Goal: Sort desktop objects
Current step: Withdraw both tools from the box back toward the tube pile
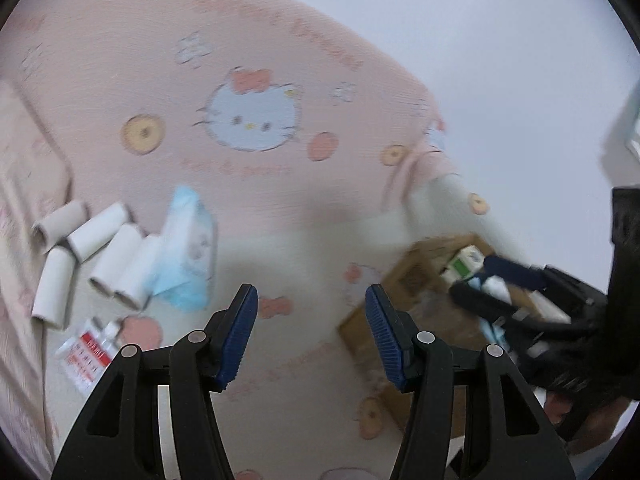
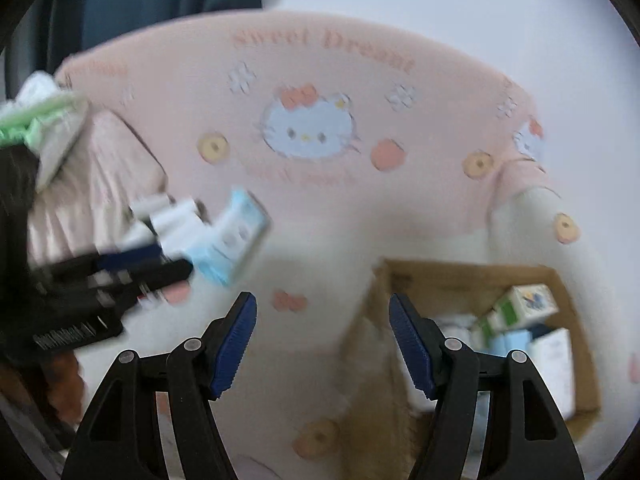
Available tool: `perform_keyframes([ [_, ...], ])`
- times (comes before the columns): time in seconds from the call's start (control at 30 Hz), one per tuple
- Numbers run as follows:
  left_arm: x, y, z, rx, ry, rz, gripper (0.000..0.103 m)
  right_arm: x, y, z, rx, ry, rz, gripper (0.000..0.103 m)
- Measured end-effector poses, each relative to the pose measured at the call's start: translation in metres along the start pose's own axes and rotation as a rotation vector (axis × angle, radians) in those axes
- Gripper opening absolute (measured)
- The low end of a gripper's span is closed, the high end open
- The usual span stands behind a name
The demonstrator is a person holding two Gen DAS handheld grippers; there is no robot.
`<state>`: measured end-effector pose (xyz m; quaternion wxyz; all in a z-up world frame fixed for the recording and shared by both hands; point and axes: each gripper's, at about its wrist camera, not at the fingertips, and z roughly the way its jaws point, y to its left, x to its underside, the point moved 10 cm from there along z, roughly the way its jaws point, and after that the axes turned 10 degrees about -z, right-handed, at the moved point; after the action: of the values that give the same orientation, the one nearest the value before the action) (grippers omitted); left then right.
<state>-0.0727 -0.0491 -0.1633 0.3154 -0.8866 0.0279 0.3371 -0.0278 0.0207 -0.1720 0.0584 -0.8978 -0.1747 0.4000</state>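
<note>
Both views are motion-blurred. Several white paper tubes [image 1: 96,256] lie at the left on a pink Hello Kitty cloth [image 1: 248,120], next to a light-blue tissue pack [image 1: 184,256] and a red-and-white packet [image 1: 86,354]. My left gripper [image 1: 311,332] is open and empty above the cloth. A cardboard box [image 2: 460,280] at the right holds small cartons, one green and white [image 2: 520,308]. My right gripper [image 2: 323,340] is open and empty beside the box's left wall. It also shows in the left wrist view [image 1: 476,284], over the box [image 1: 404,276].
A green-and-white bundle [image 2: 44,120] sits at the far left edge of the right wrist view. The left gripper [image 2: 172,260] shows there too, near the tissue pack [image 2: 232,240]. White wall lies beyond the cloth. A folded pink cloth edge [image 1: 32,184] is at the left.
</note>
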Motion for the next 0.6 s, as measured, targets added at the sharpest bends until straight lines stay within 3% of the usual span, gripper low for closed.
perform_keyframes([
  [0.13,0.019,0.028,0.011,-0.029,0.038,-0.016,0.060,-0.012,0.018,0.002,-0.162,-0.120,0.082,0.070],
  [0.27,0.047,0.048,0.025,-0.067,0.164,0.036,0.060,-0.008,0.035,0.022,-0.316,-0.129,0.174,0.073],
  [0.47,0.049,0.086,0.021,-0.077,0.162,-0.139,0.060,-0.001,0.053,0.049,-0.176,-0.109,0.018,0.073],
  [0.6,0.032,0.115,0.011,-0.047,0.117,-0.290,0.060,-0.002,0.073,0.065,-0.168,-0.128,-0.053,0.073],
])
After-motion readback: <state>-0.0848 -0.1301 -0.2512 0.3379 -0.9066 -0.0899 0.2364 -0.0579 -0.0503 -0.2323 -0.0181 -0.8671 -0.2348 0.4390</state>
